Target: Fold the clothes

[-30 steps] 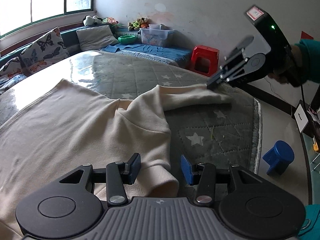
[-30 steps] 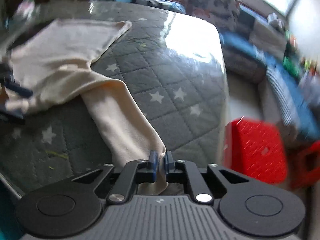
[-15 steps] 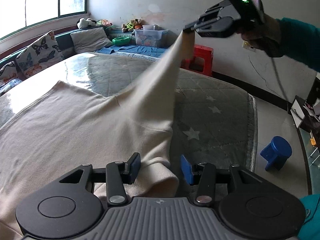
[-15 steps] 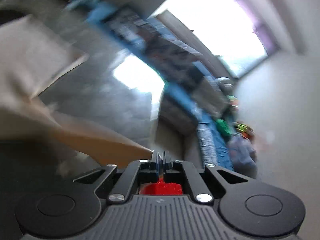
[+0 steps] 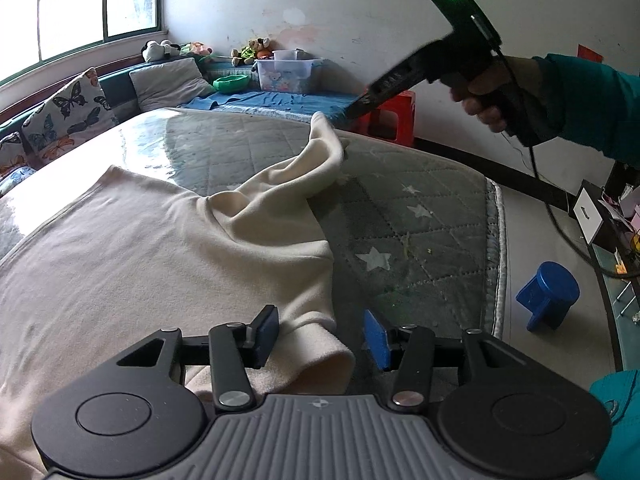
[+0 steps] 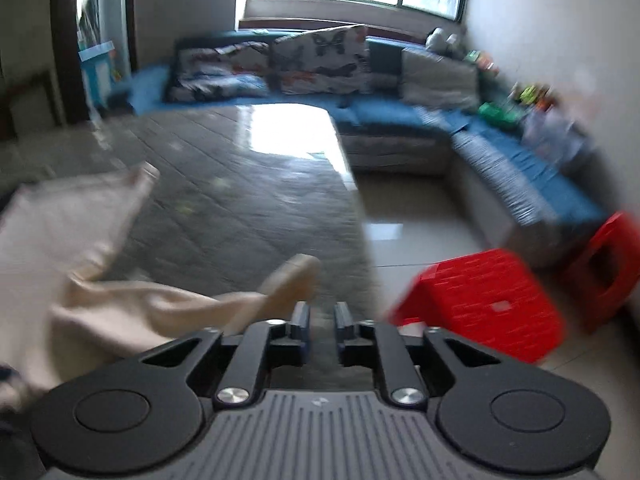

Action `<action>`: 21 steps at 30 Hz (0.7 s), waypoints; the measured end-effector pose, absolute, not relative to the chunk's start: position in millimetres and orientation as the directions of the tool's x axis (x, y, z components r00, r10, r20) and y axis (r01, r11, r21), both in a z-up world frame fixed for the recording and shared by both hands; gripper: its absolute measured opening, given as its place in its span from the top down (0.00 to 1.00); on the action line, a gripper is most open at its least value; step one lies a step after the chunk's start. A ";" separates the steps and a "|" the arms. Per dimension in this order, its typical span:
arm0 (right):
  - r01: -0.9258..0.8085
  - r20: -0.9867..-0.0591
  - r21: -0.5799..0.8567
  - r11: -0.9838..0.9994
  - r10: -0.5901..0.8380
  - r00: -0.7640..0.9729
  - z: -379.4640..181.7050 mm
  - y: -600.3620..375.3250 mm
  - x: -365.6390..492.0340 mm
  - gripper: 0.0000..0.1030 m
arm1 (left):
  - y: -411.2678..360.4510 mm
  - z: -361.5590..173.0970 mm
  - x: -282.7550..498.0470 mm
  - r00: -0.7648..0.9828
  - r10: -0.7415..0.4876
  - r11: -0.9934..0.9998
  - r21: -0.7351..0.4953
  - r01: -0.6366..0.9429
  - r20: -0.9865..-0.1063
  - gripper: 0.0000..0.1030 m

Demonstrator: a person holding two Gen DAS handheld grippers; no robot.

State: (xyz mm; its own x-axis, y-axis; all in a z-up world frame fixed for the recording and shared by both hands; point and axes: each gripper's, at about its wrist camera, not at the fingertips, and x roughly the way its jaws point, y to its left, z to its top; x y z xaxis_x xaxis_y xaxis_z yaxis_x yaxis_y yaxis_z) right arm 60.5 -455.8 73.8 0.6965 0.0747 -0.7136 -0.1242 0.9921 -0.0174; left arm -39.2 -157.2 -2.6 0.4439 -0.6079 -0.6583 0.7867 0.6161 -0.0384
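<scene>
Covering surface: grey quilted star-print mattress pad [image 5: 404,216], glossy glare at far end, fills most of both views
Garment: cream long-sleeved top [image 5: 132,256] spread flat on the near-left part of the pad; body smooth, hem edge toward the window side
Sleeve far: cream sleeve [image 5: 304,168] bunched and arcing up from the shoulder, cuff raised, tip just beside the right gripper's fingers; whether touching, cannot tell; right wrist view blurred, sleeve [image 6: 280,284] sits left of the fingers, not between them
Sleeve near: cuff [image 5: 320,356] lies between the left gripper's blue pads, loose, not pinched
Left gripper: left gripper [image 5: 320,336] low over the near cuff, jaws wide apart, pads clear of cloth on both sides
Right gripper: right gripper [image 6: 321,318] held in the air by a hand in a teal sleeve, jaws parted with a narrow gap, nothing between them; seen from the left wrist view [image 5: 360,106] pointing down at the raised cuff
Background: blue bench sofa [image 6: 520,164] with butterfly cushions along the walls
Stools: red plastic stool [image 6: 484,300] on the floor past the pad's edge; blue stool [image 5: 548,296] on the floor at right
</scene>
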 end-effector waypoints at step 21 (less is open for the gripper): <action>-0.015 -0.641 0.017 1.000 0.023 0.767 65.8 -461.4 73.2 0.94 | -149.2 -5.0 -41.5 0.435 -0.631 0.606 -0.058 0.793 -0.642 0.50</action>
